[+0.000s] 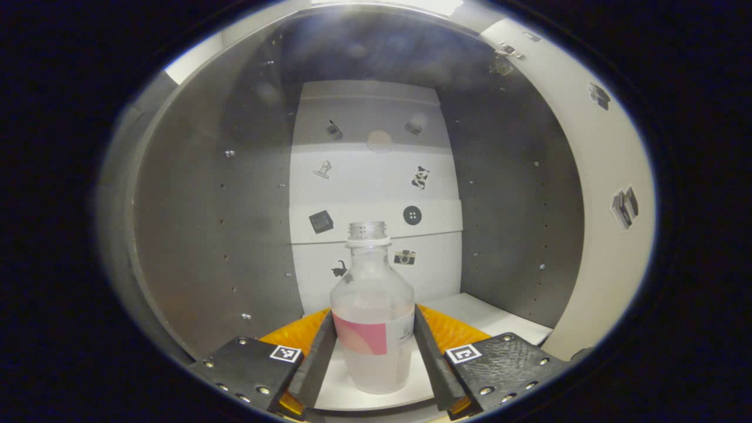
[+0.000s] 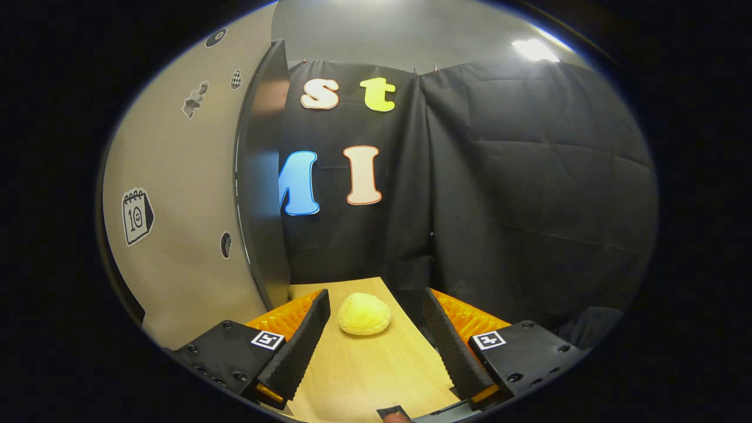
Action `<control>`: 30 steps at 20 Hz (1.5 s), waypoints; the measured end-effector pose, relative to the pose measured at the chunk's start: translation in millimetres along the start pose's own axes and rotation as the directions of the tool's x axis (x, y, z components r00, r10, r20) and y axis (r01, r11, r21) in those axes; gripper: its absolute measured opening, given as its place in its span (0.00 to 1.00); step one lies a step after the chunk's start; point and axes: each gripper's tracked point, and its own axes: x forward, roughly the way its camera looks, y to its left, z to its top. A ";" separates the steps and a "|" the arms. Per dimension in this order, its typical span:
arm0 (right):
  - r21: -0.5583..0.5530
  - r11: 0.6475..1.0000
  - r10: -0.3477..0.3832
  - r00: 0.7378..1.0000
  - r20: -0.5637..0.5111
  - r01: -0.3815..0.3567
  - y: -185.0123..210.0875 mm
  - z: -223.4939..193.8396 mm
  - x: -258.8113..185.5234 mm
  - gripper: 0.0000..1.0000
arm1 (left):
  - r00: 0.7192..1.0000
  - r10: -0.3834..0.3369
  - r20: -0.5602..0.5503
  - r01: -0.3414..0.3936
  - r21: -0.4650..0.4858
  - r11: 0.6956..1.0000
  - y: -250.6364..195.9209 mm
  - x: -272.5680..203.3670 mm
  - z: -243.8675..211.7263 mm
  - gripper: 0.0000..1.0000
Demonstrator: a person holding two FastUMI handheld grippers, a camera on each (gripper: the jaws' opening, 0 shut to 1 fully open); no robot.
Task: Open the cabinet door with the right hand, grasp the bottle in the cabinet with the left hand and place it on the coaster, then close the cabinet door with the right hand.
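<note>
A clear, capless bottle (image 1: 370,282) with a pink-and-white label stands on the white floor (image 1: 487,314) inside the grey-walled cabinet. My left gripper (image 1: 375,320) reaches into the cabinet, and both its fingers press against the bottle's sides at label height. The cabinet door (image 1: 611,176) stands swung open at the right of the left gripper view. In the right gripper view the same door (image 2: 176,194) shows its beige stickered face and dark edge at the left. My right gripper (image 2: 376,302) hangs open just right of that edge, holding nothing.
A wooden table top (image 2: 370,364) lies below the right gripper, with a round yellow bun-like object (image 2: 363,314) just beyond its fingertips. The cabinet's white back panel (image 1: 376,176) carries several small stickers. Black cloth closes off the space behind the table.
</note>
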 end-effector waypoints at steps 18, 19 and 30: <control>0.001 0.984 0.179 0.983 0.032 -0.180 4.8 6.9 -6.2 0.97 | 0.983 0.171 0.062 -0.170 -0.019 0.985 37.5 -152.7 10.5 0.71; 0.005 0.982 0.187 0.982 0.035 -0.188 4.6 7.7 -6.9 0.97 | 0.981 0.184 0.060 -0.183 -0.016 0.983 39.9 -161.2 6.8 0.71; -0.026 0.970 0.242 0.969 0.059 -0.240 9.0 4.1 -17.2 1.00 | 0.959 0.282 0.029 -0.281 -0.024 0.959 54.8 -238.0 -41.0 0.74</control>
